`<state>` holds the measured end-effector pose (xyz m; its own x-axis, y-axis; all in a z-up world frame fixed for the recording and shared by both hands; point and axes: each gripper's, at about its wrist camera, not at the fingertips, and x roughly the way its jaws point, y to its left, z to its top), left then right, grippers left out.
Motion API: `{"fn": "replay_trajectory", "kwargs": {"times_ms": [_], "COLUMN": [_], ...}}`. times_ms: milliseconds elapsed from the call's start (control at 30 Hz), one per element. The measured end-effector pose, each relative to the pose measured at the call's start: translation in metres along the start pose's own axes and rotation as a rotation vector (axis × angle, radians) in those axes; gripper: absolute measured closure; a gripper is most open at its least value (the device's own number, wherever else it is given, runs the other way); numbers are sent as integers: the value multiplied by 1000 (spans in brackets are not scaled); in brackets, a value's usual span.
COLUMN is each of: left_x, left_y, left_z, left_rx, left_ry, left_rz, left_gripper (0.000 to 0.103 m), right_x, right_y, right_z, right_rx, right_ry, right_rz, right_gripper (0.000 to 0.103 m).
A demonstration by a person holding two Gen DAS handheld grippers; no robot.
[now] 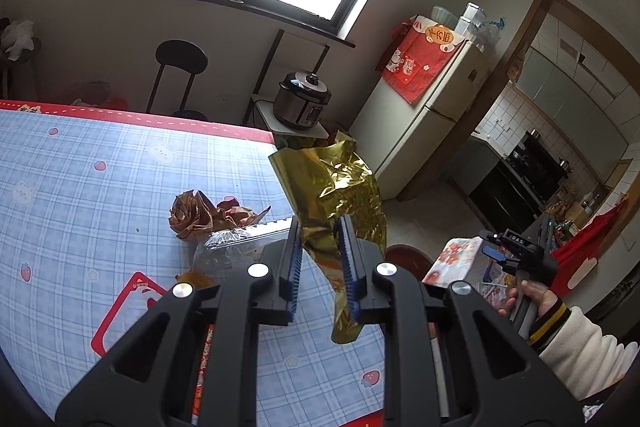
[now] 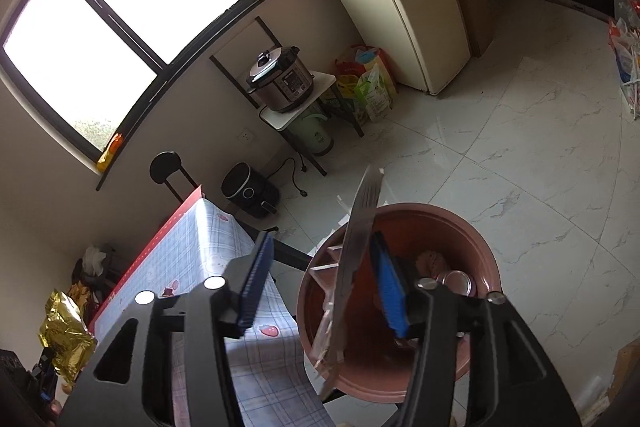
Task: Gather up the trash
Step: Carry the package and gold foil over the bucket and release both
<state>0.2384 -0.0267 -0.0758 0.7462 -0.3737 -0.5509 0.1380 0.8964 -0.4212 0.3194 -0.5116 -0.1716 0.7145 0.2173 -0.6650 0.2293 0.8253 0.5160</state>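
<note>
The right hand-held gripper (image 2: 320,291) is spread wide, a thin silvery wrapper (image 2: 352,267) resting only against its right pad, directly over the brown bin (image 2: 472,347) below. To finish well, it probably needs a small shake so the wrapper slides off into the bin, not past its rim. The left hand-held gripper (image 1: 318,259) pinches a gold foil wrapper (image 1: 336,195), hanging above the surface's (image 1: 100,187) edge; it should travel rightward to the bin, staying clamped. Crumpled brown paper (image 1: 200,213) and a clear packet (image 1: 224,247) lie ahead-left on the surface.
</note>
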Motion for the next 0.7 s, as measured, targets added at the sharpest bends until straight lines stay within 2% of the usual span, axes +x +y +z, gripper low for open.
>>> {"fn": "replay_trajectory", "kwargs": {"times_ms": [167, 267, 500, 633, 700], "left_x": [17, 34, 86, 121, 140], "left_y": [-19, -39, -99, -142, -164], "left_z": [2, 3, 0, -9, -15], "left_rx": [37, 73, 158, 220, 250], "left_ry": [28, 51, 120, 172, 204], "left_rz": [-28, -59, -161, -218, -241], "left_gripper": [81, 81, 81, 81, 81], "right_x": [-13, -25, -60, -75, -81], "right_y": [7, 5, -14, -21, -24], "right_z": [0, -4, -21, -32, -40], "right_rx": [-32, -46, -48, -140, -182], "right_ry": [-18, -19, -25, -3, 12], "right_rz": [-11, -41, -116, -233, -262], "right_gripper": [13, 5, 5, 5, 5]}}
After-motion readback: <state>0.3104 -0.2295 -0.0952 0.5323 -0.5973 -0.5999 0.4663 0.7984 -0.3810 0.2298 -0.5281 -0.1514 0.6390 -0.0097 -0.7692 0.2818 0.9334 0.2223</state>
